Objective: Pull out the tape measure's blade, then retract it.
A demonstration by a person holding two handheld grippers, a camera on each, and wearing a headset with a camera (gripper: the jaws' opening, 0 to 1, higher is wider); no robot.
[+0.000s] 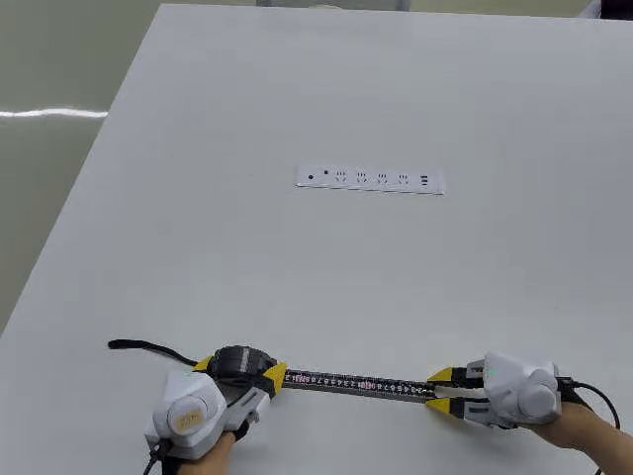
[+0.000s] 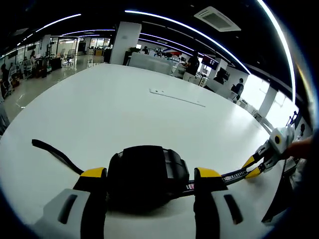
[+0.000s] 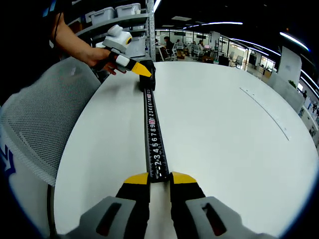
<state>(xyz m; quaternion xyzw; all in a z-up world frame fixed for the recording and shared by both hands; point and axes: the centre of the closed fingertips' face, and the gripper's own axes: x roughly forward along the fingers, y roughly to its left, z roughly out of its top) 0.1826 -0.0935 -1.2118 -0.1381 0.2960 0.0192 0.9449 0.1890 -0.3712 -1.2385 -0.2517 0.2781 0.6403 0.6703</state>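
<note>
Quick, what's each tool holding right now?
Left tool: closed on the tape measure.
Right tool: closed on the blade tip.

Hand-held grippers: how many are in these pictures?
2. The left hand-held gripper clamps the tape measure case at near left; the right hand-held gripper pinches the end of the blade at near right.

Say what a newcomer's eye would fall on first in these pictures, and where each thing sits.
First, the black blade stretched straight near the front edge of the table, between the left gripper, clamped on the tape measure, and the right gripper, pinching the blade's end. Then the white power strip lying alone mid-table.
</note>
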